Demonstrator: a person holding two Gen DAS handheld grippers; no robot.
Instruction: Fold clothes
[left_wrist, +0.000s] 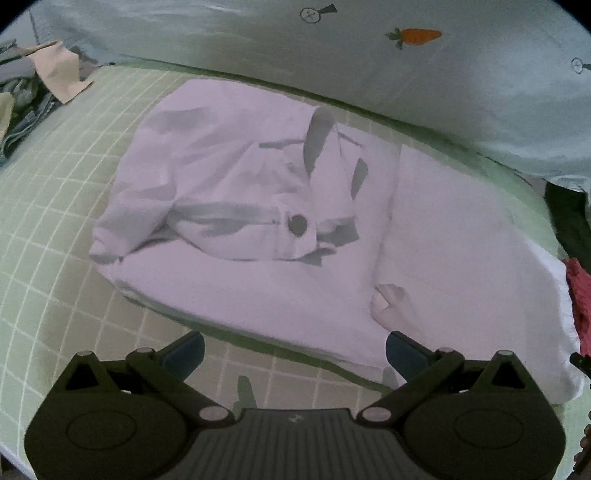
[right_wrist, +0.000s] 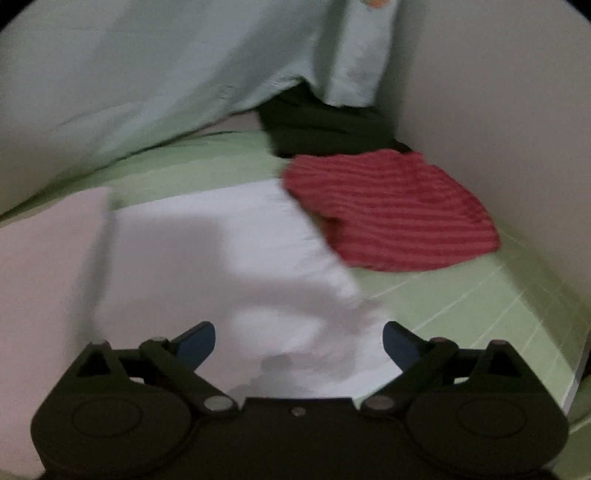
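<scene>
Two grippers, both with jaws spread wide and nothing between them. Ahead of the left gripper (left_wrist: 293, 354), the pale pink garment (left_wrist: 236, 206) lies folded into a thick bundle on the green checked sheet (left_wrist: 55, 192), its dark button (left_wrist: 297, 224) facing up near the middle and a collar flap standing up beyond that. The bundle's near edge runs just beyond the fingertips, from ahead of the left finger down toward the right finger, where it meets the fingertip. A strip of bare sheet lies between the two fingers and out past the left one, giving open room on that side. Beyond the right finger a flat white folded piece (left_wrist: 461, 240) lies against the pink bundle, edge to edge. A light blue carrot-print cover (left_wrist: 369, 66) rises behind everything, closing off the far side.

The right gripper (right_wrist: 299, 341) hangs over the white piece (right_wrist: 221, 251), whose cloth fills the gap between its fingers; its right edge passes by the right fingertip. Past that edge lies open green sheet. Farther ahead and to the right, a red striped garment (right_wrist: 391, 210) overlaps the white piece's far corner, with a dark garment (right_wrist: 325, 129) behind it against a pale wall (right_wrist: 498, 110). This view is blurred.
</scene>
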